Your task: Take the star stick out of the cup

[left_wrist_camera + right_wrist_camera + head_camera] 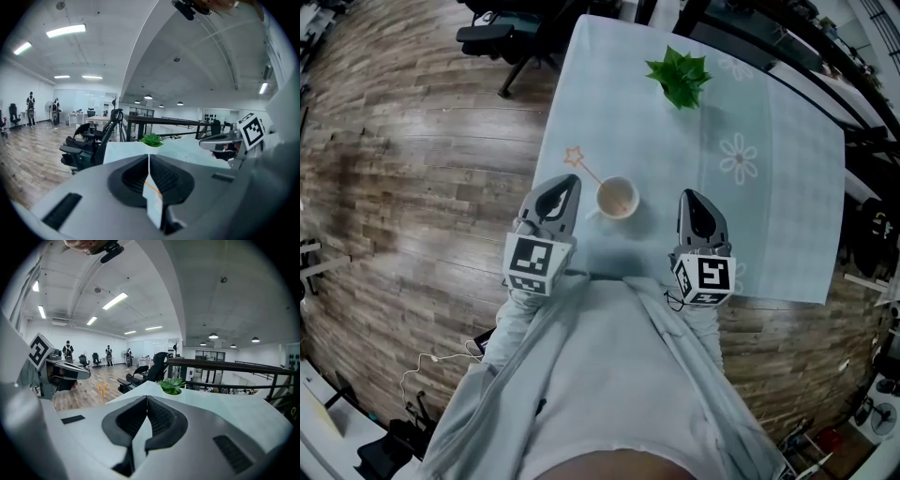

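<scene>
A pale cup (617, 198) is standing on the tabletop (787, 187) near its front edge, and its inside is looking tan. The star stick (586, 169) is sitting in it with its lower end inside the rim. It is the only thing showing in the cup.

The left hand-held gripper (572, 180) is hovering just beside the cup at about 9 o'clock, not touching it. In its own view its jaws (149, 157) are pressed together with nothing between them. The right hand-held gripper (689, 195) is hanging at about 3 o'clock from the cup, a little further off. Its jaws (147, 398) are likewise meeting at the tips, holding nothing.

The tabletop's left edge is running close past the star, with wooden floor (412, 169) beyond it and an office chair (502, 42) at the far left corner. The flower-printed cloth is lying bare between the cup and a green plant (679, 77), which is standing well away at about 1 o'clock. The right half of the tabletop is also lying open.

The stick's long axis is slanting from the cup's rim up and out towards 10 to 11 o'clock, with the orange outlined star (102, 387) at the far, raised end.
</scene>
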{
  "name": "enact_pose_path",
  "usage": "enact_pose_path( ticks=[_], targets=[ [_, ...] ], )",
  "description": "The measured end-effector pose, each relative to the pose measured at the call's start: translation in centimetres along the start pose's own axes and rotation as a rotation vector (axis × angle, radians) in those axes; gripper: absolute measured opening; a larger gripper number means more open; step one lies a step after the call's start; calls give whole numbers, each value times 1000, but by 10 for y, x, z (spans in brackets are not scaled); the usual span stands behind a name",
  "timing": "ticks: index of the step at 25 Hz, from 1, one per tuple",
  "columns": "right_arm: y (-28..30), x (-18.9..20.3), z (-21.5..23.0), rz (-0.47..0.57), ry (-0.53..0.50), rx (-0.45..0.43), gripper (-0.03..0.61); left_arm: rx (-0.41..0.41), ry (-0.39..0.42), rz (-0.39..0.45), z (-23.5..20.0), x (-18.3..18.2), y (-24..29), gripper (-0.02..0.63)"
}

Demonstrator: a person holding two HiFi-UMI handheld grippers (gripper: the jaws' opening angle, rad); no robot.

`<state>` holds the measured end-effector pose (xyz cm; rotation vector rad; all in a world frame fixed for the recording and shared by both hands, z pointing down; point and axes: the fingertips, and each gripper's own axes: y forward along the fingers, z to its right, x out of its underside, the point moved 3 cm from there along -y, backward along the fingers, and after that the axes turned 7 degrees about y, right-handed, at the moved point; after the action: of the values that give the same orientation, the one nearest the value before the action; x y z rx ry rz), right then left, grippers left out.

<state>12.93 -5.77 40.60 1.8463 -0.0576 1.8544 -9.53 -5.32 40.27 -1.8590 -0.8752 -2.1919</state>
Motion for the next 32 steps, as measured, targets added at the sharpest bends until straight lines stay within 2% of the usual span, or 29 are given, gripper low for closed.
enact_pose_path(
  ticks=[7,8,9,10,20,32],
  targets=[
    [-1,9,2,-24,15,19,15,95,-85,-53,11,22,15,26],
    [-1,10,2,-27,16,20,15,105,-103,-60,13,26,17,51],
    [-2,11,3,-30,17,21,15,115,-120,-69,15,29,18,101],
    [-3,12,3,-33,18,23,15,124,-138,-79,17,32,19,114],
    [-1,24,5,-70,21,34,15,207,-282,-129,27,64,39,167],
    [2,41,8,-108,50,45,15,259,-368,-176,32,87,65,183]
  ],
)
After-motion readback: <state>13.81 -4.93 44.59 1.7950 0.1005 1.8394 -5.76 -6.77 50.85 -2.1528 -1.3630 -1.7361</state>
